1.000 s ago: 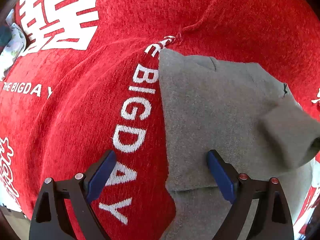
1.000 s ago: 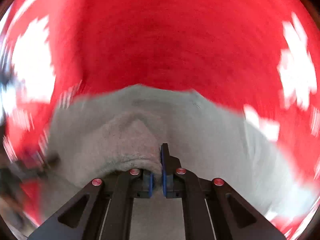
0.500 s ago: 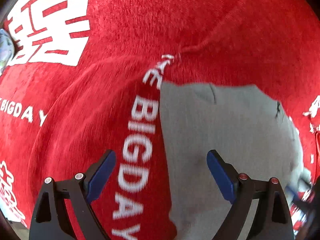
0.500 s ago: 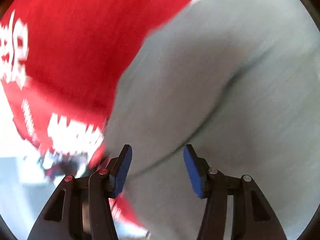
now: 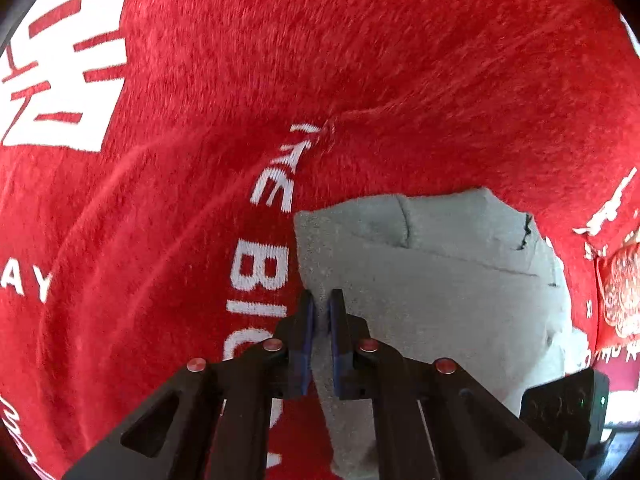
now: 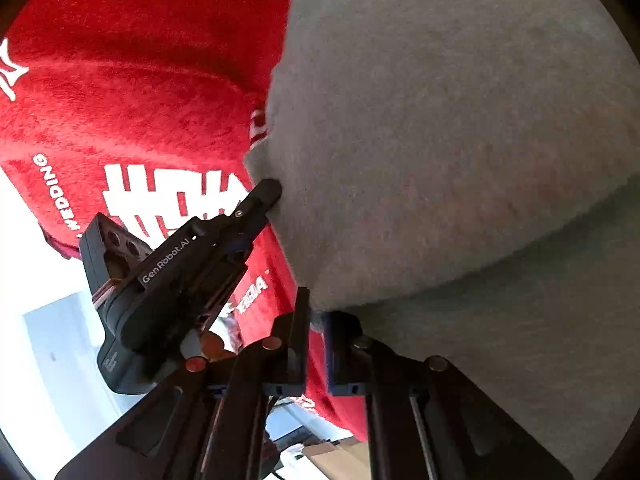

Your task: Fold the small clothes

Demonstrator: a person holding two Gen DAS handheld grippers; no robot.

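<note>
Two grippers pinch the grey cloth (image 5: 440,300) edge: left gripper (image 5: 320,308) at 6 o'clock, right gripper (image 6: 316,316) too. Lift both evenly, keep it flat on the red blanket (image 5: 280,60).

Left gripper (image 5: 320,312) was clamped nearly closed; right gripper (image 6: 316,316) likewise, apparently pinching. Left tip visible in right wrist view.

Open cloth ahead, crowded at the garment's near edge

The red blanket (image 5: 360,60) lies bare beyond and left of the grey garment (image 5: 440,300), leaving free passage there. At the garment's edge the left tongs (image 5: 320,320) and right tongs (image 6: 316,320) both pinch fabric close together, the left body (image 6: 168,280) blocking the right's left side.
</note>
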